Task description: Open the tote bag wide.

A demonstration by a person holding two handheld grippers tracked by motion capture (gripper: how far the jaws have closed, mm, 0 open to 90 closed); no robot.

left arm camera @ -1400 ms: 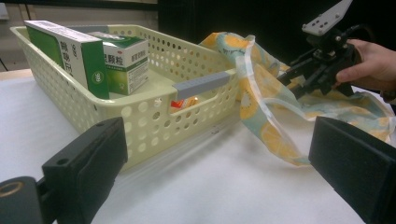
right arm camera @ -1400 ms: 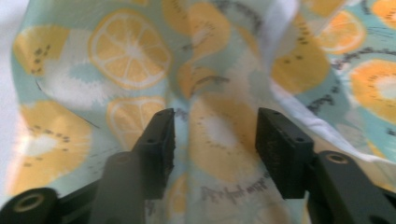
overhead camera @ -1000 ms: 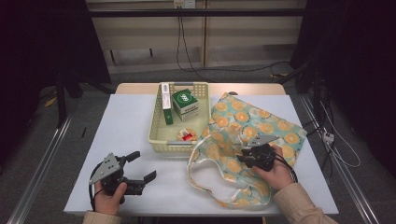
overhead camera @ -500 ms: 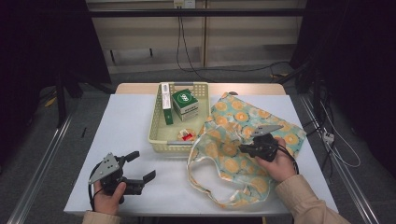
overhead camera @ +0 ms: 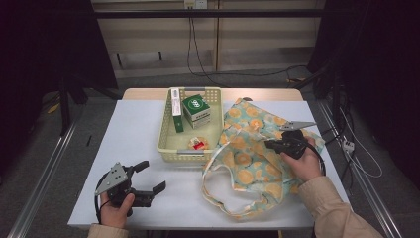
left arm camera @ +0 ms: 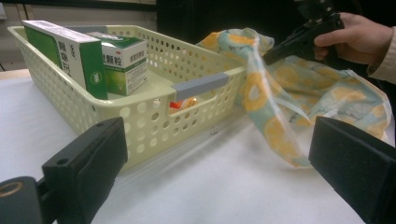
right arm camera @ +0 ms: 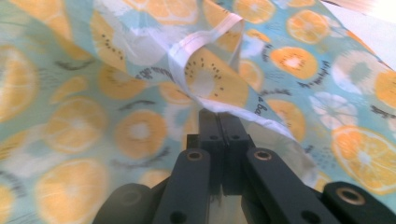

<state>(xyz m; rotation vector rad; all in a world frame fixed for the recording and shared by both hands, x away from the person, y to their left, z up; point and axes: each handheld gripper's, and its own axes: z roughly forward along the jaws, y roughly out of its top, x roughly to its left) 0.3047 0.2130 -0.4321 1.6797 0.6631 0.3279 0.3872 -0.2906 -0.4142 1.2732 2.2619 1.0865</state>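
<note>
Bare white table (overhead camera: 124, 144) lies open to the left of the basket (overhead camera: 171, 144) and along the near edge, so a hand could pass freely there. The basket stands mid-table with two boxes (overhead camera: 197, 111) filling its far end; its near end is mostly open. The fruit-print bag (overhead camera: 247, 163) sprawls over the right half, its white handle loops (overhead camera: 218, 191) trailing toward the near edge.

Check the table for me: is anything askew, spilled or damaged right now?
Nothing spilled or damaged. The fruit-print bag lies rumpled, its edge pinched and lifted by the right gripper beside the basket. Inside, the green boxes stand tidy and a small red packet lies loose. The left gripper rests open on the table.
</note>
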